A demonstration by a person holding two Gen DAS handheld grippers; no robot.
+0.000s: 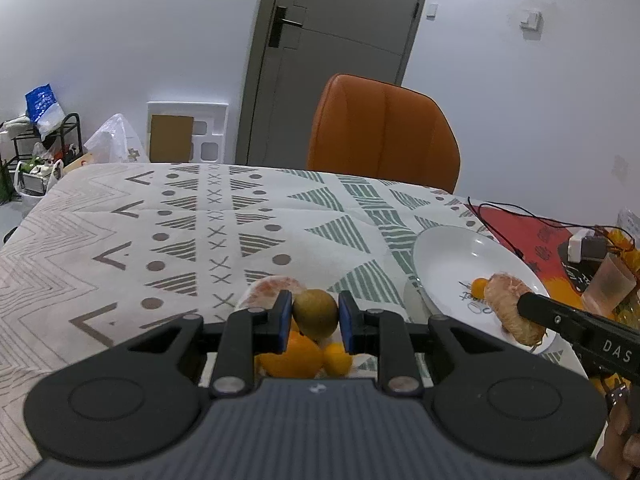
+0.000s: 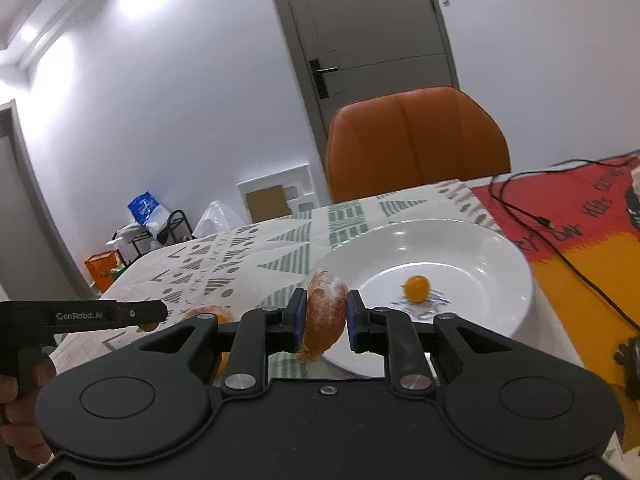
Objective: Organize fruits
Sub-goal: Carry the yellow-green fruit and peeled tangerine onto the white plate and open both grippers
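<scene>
white ceramic: plate (image 2: 460, 248), glossy, shallow dish, lower right of the right wrist view; one small orange fruit (image 2: 416, 289) on its printed centre
right gripper (image 2: 327, 322): clenched on a peeled citrus (image 2: 326, 312), pithy white-orange skin, segments showing; held at the plate's near rim, seemingly just above it
left gripper (image 1: 313, 316): blue pads either side of a brown-green round fruit (image 1: 316, 314), matte skin; pads look to touch it, so read as gripping
fruit pile: under the left gripper, lower centre of the left wrist view: smooth orange fruit (image 1: 292, 354), smaller orange one (image 1: 338, 357), another peeled citrus (image 1: 274, 286) behind
step: judged mid-transfer, pile to plate; right about to deposit, left picking
next move: carry the peeled citrus further over the plate, lower, then release; it's soft, so ease off the squeeze
watch: round fruits will roll on the glazed plate
surface: patterned cloth (image 1: 160, 232), soft, creased, grey-green triangles
</scene>
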